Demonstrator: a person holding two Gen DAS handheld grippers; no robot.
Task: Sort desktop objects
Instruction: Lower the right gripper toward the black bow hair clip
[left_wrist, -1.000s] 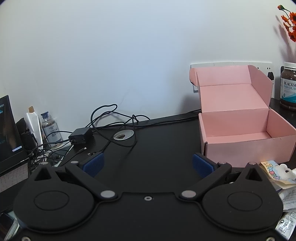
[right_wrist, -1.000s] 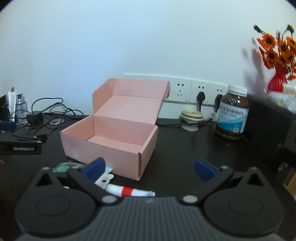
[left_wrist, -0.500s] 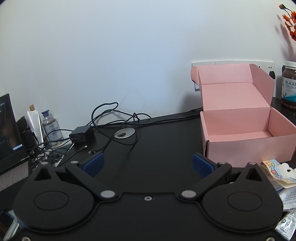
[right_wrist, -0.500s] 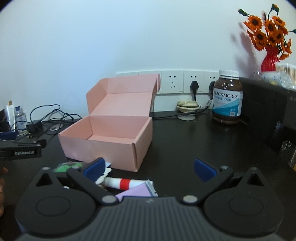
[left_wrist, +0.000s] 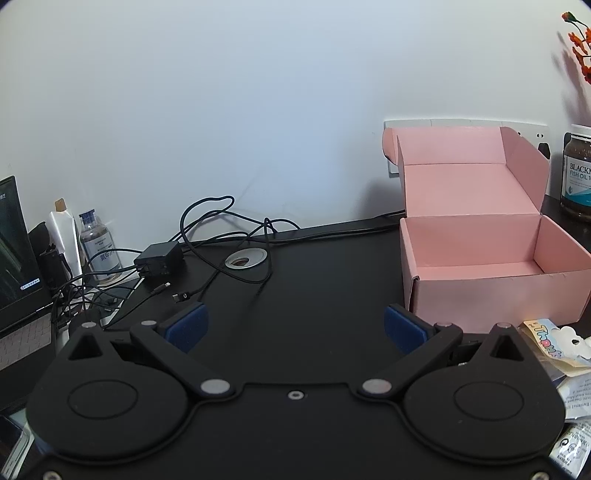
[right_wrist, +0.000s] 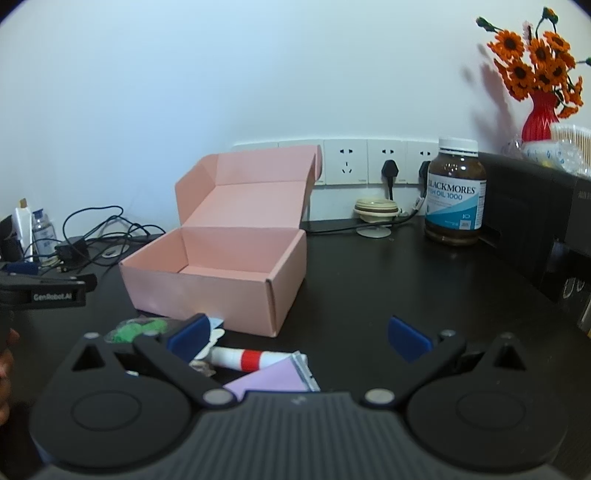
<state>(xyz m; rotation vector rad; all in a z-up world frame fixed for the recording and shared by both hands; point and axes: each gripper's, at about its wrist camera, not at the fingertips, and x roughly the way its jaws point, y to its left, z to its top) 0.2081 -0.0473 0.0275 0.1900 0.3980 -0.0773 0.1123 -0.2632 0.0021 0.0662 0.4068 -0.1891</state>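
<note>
Left wrist view
Left gripper (left_wrist: 294, 326): black body, blue pads spread wide, nothing between them, held above bare black desk.
Pink cardboard box (left_wrist: 491, 254): stands ahead and to the right on the black desk (left_wrist: 314, 288), lid folded back against the wall, inside bare.
Small packets (left_wrist: 554, 347): a yellowish sachet with coloured lettering and a white flower-shaped piece lie just in front of the box's near wall, at the right edge; white printed wrappers lie below them.
Black charger with tangled cables (left_wrist: 159, 256): at the desk's far left, well apart from the box.
Clear small bottle with blue cap (left_wrist: 98, 243): upright beside a white tube, near the charger.
Brown fish oil jar (left_wrist: 578, 173): behind the box, cut by the right edge.

Right wrist view
Right gripper (right_wrist: 299, 338): blue pads wide apart, holding nothing, above the desk in front of the box.
Box (right_wrist: 218, 266): ahead and left, open, lid up.
White tube with a red band (right_wrist: 247, 359): lies flat just before the box, beside the left pad.
Lilac sachet (right_wrist: 273, 380): touching the tube's near side, partly hidden by the gripper body.
Green crinkled item (right_wrist: 142, 326): left of the tube, close to the box's front wall.
Jar (right_wrist: 456, 192): upright at the wall sockets, well right of the box.
Red vase of orange flowers (right_wrist: 541, 88): on a black unit, far right.
Left gripper: seen side-on at the left edge; its opening cannot be told here.
</note>
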